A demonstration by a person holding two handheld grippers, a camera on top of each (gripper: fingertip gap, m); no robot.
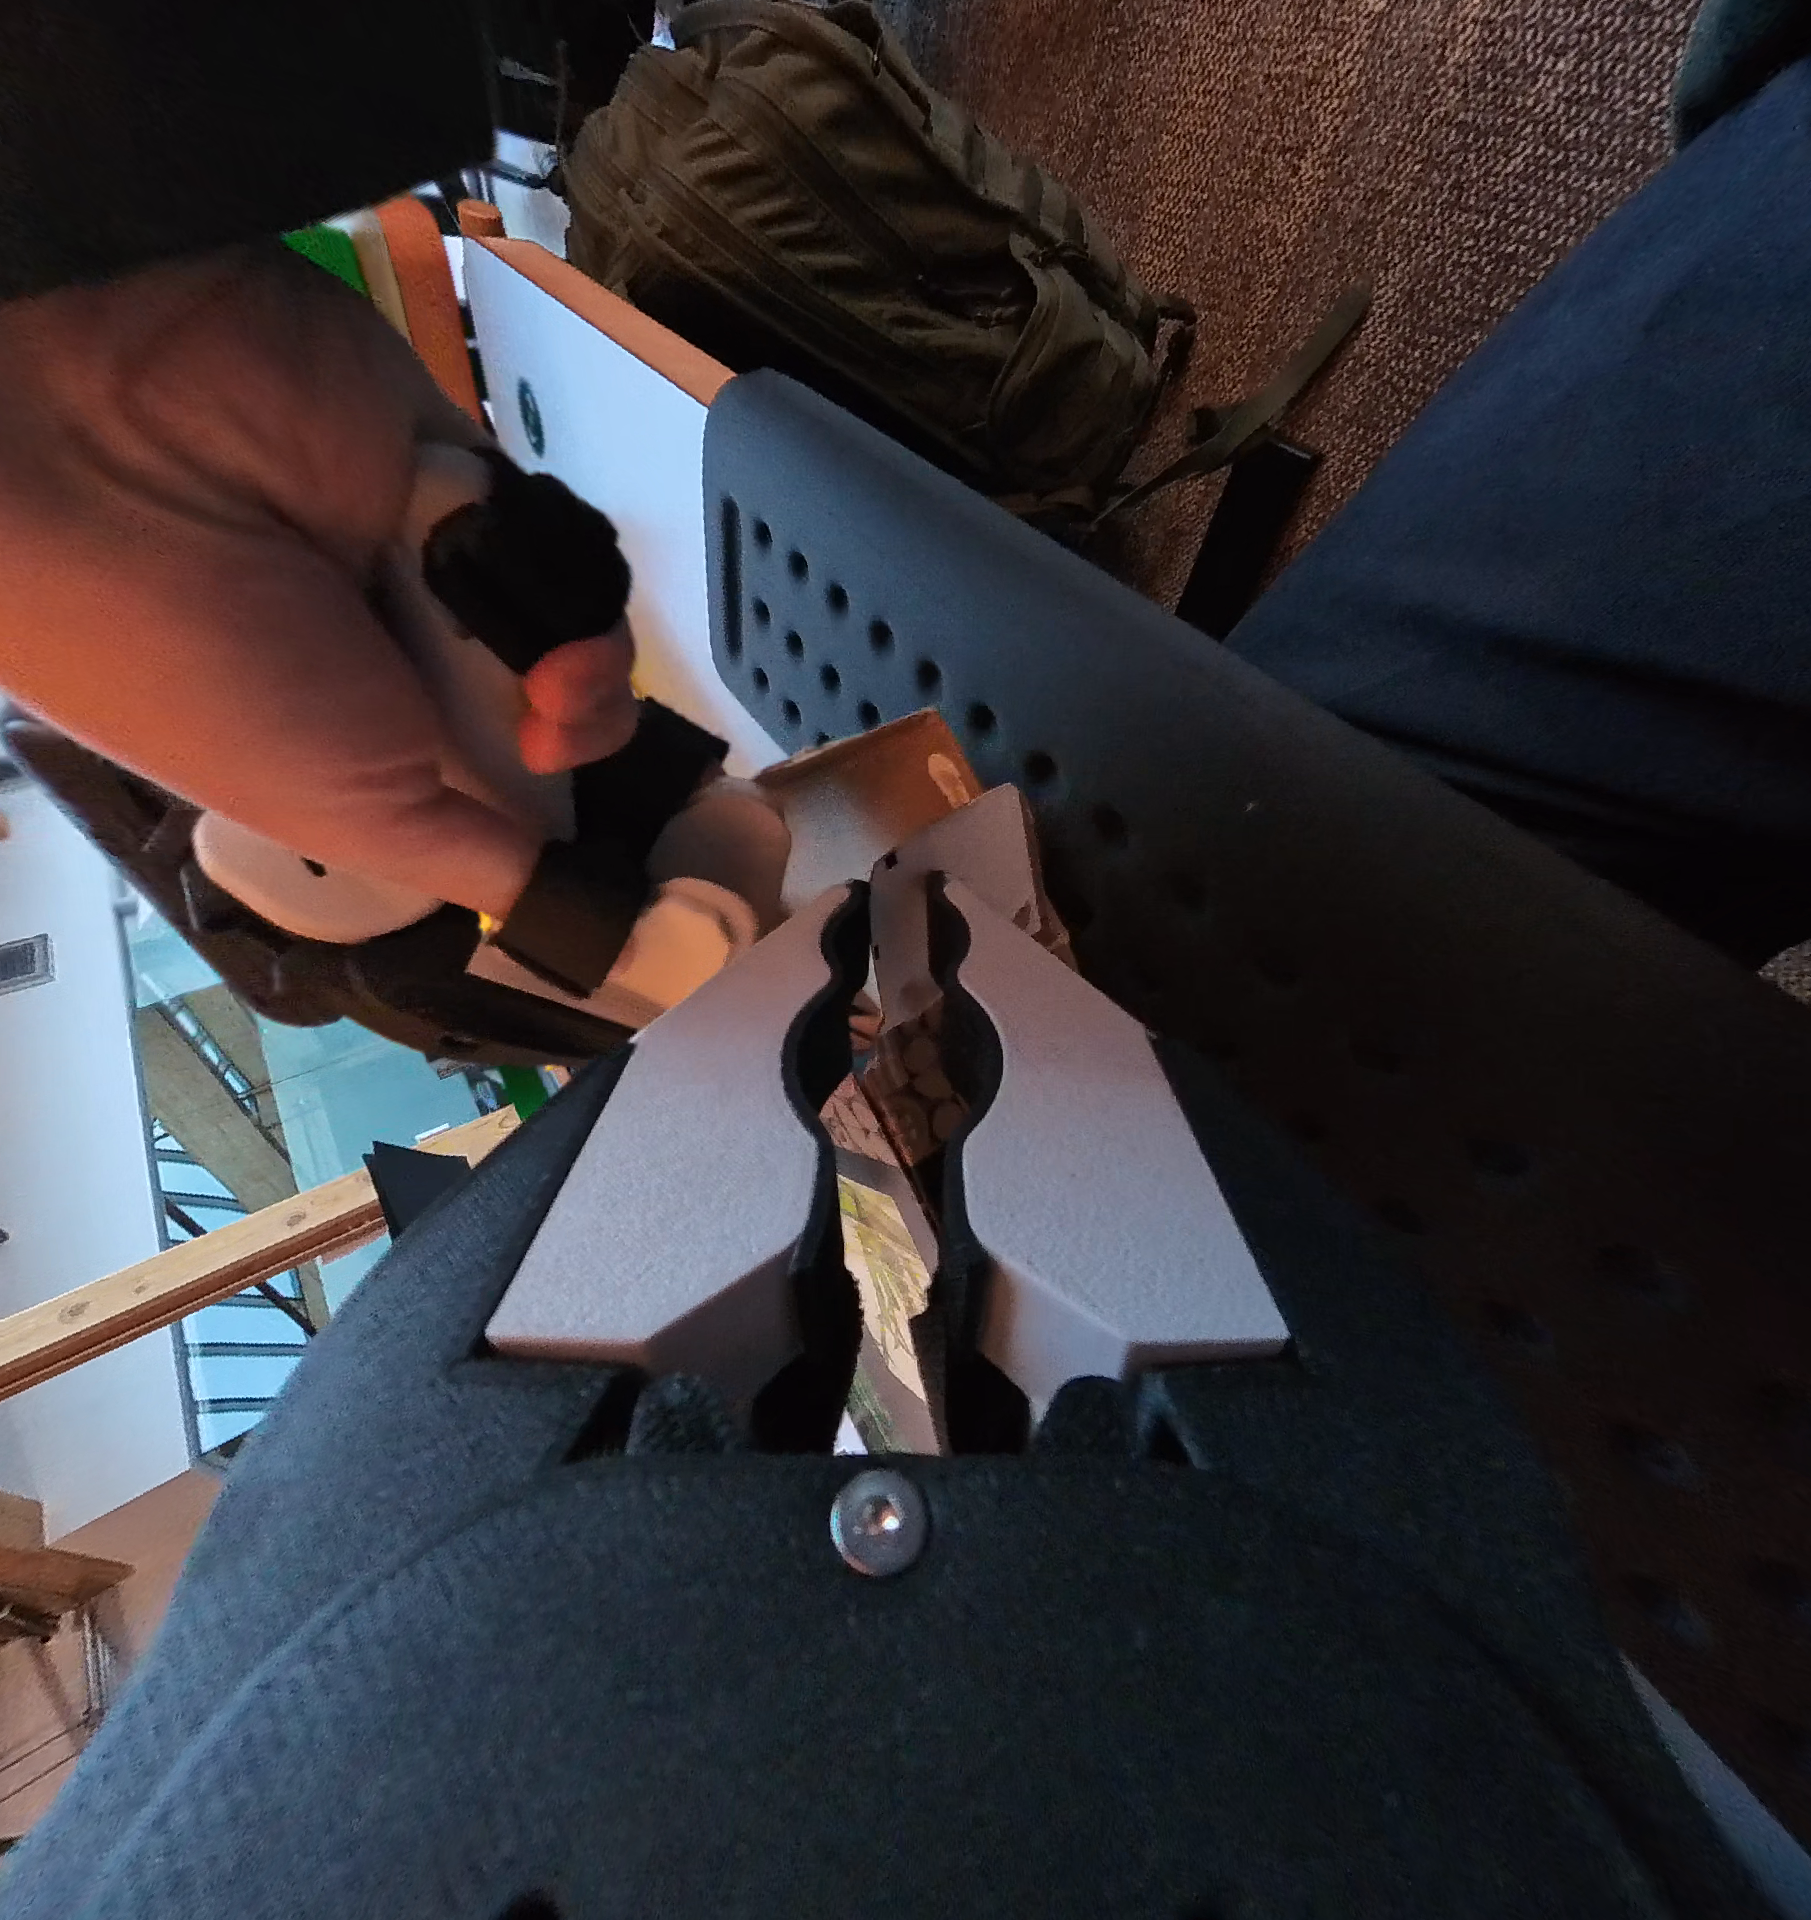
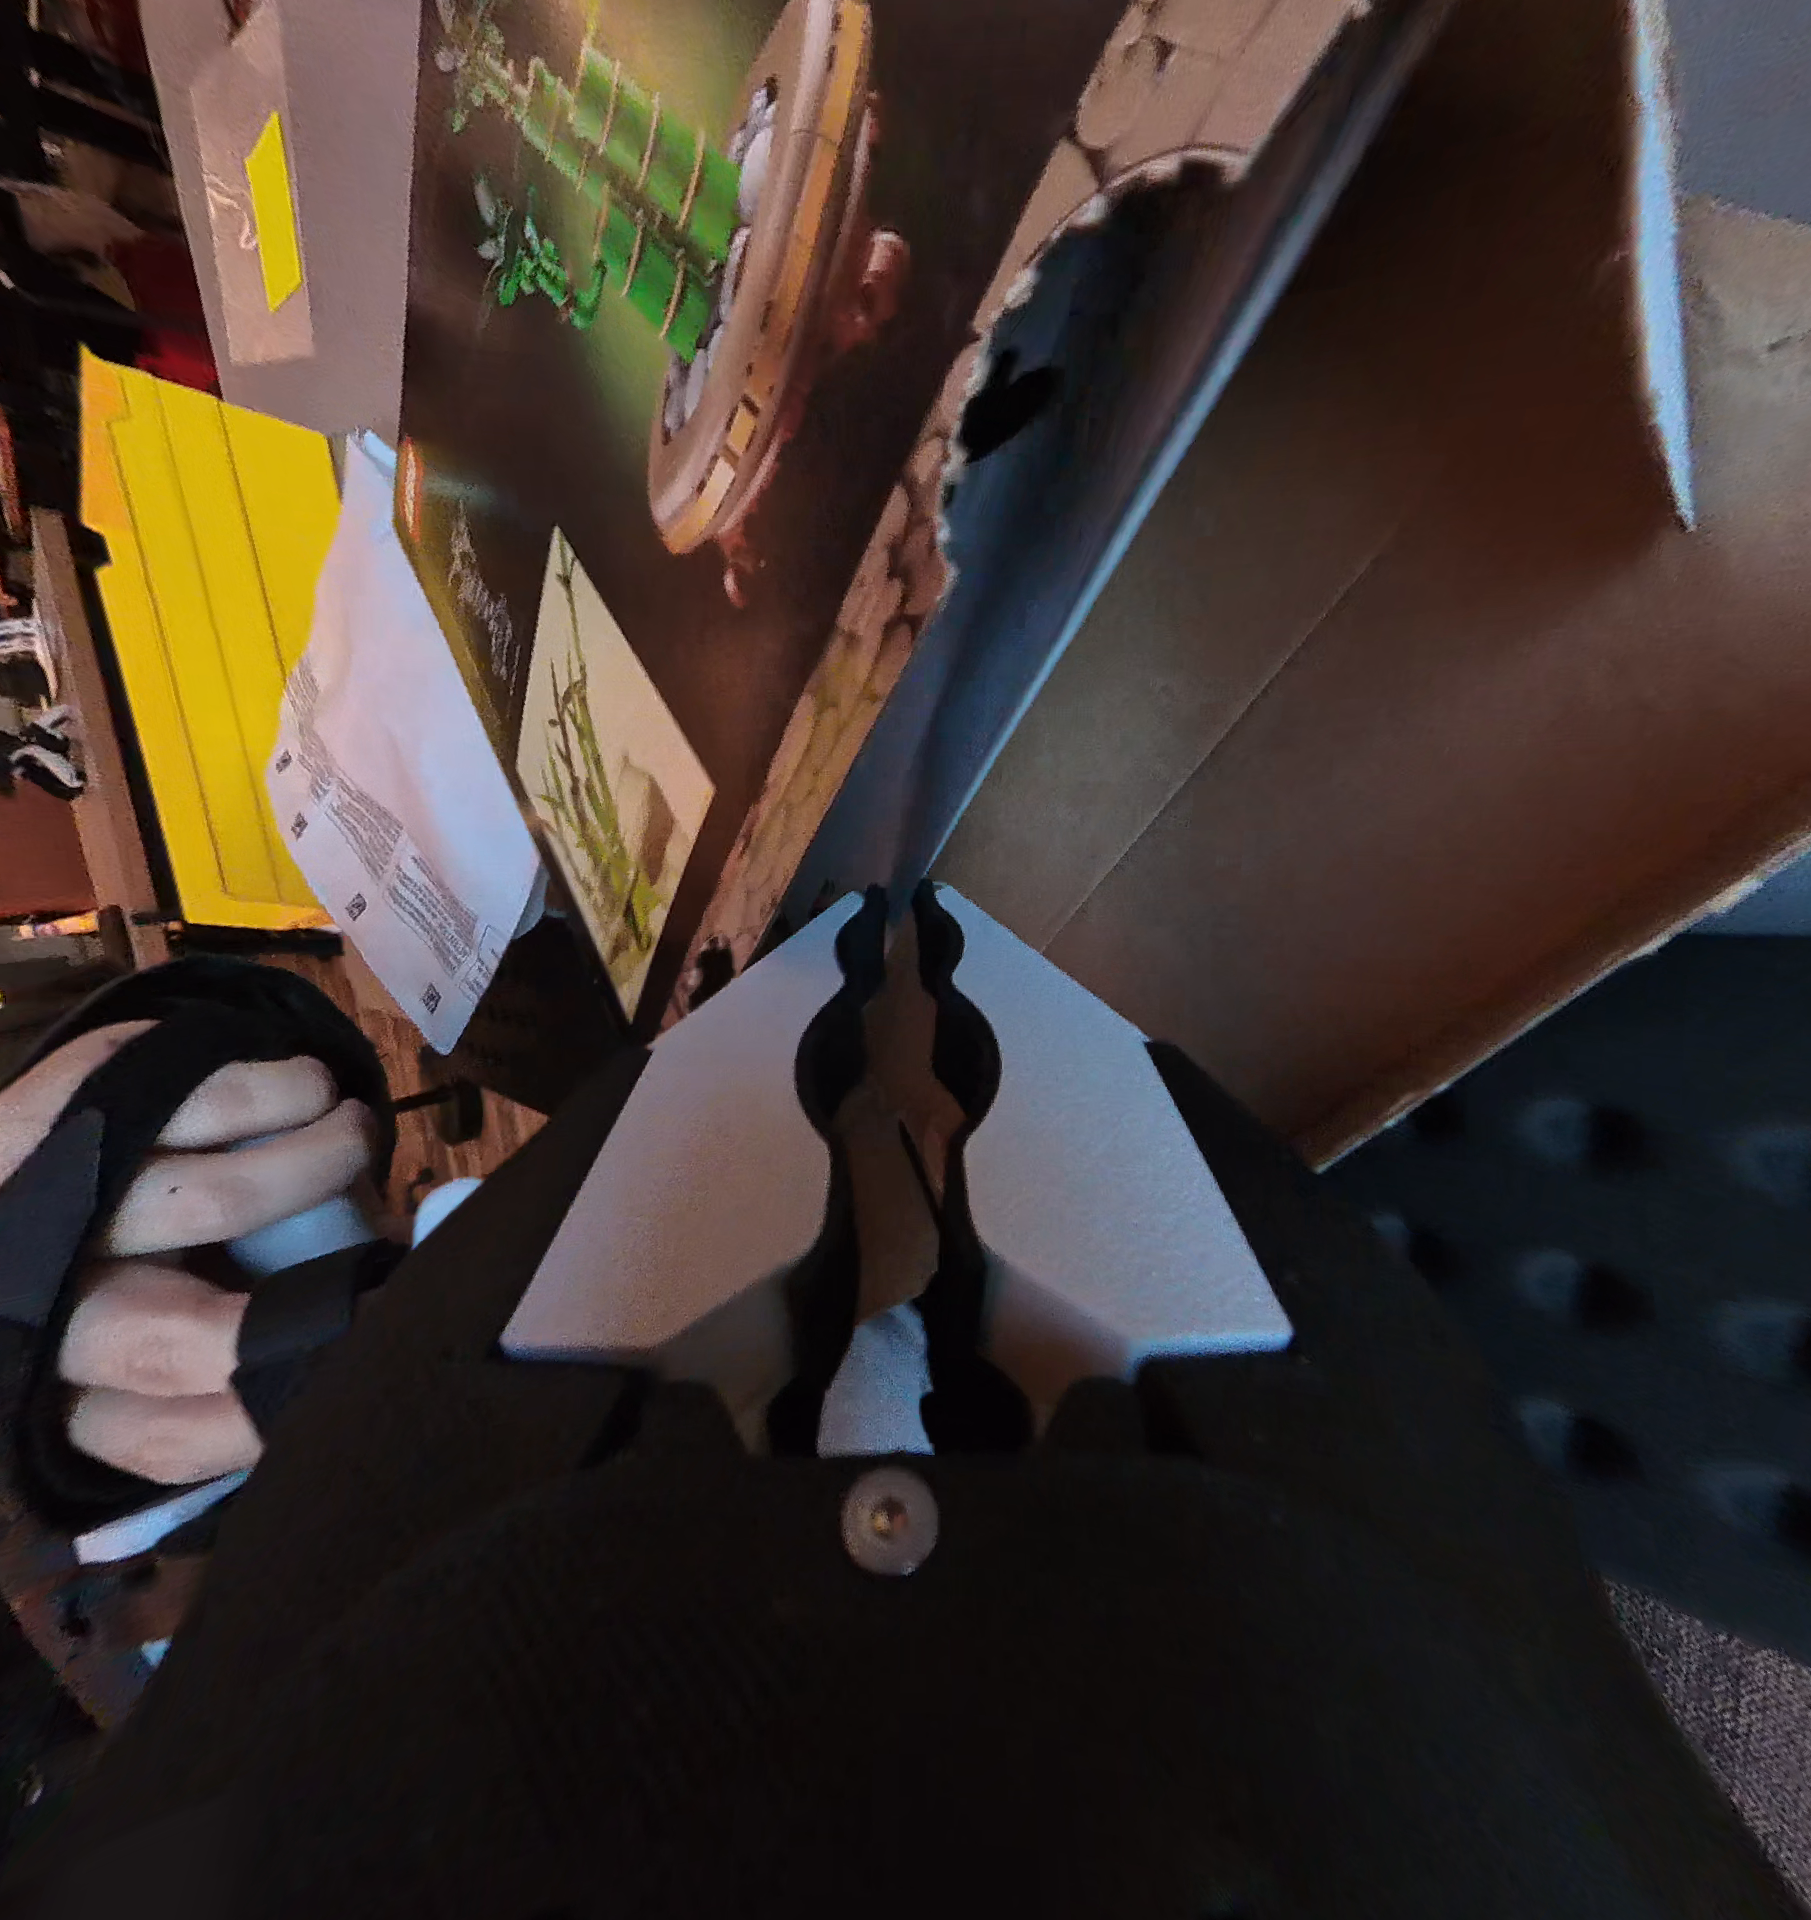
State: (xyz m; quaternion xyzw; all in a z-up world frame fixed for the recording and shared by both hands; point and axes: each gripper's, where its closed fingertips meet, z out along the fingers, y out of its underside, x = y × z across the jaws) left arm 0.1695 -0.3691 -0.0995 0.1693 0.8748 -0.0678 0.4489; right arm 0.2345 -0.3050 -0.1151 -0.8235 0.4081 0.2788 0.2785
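A cardboard box with a dark printed face and a green bamboo picture [image 2: 672, 343] is held up between both grippers. My right gripper [image 2: 899, 899] is shut on its brown open flap [image 2: 1400, 727], near the flap's fold. My left gripper [image 1: 901, 894] is shut on a thin edge of the same box [image 1: 922, 1091], with the printed card showing between its fingers. In the left wrist view the right gripper's white fingers [image 1: 968, 836] meet mine at the brown flap [image 1: 880, 758], and a hand [image 1: 205, 582] grips its handle.
A black perforated panel [image 1: 1140, 748] lies right beside the box and also shows in the right wrist view [image 2: 1659, 1299]. An olive backpack [image 1: 859, 239] sits on brown carpet, next to a leg in dark blue [image 1: 1607, 468]. A white sheet [image 2: 402, 748], a yellow folder [image 2: 205, 644] and a gloved hand [image 2: 184, 1247] are at the left. The tips of one gripper are about 9 cm away from the tips of the other.
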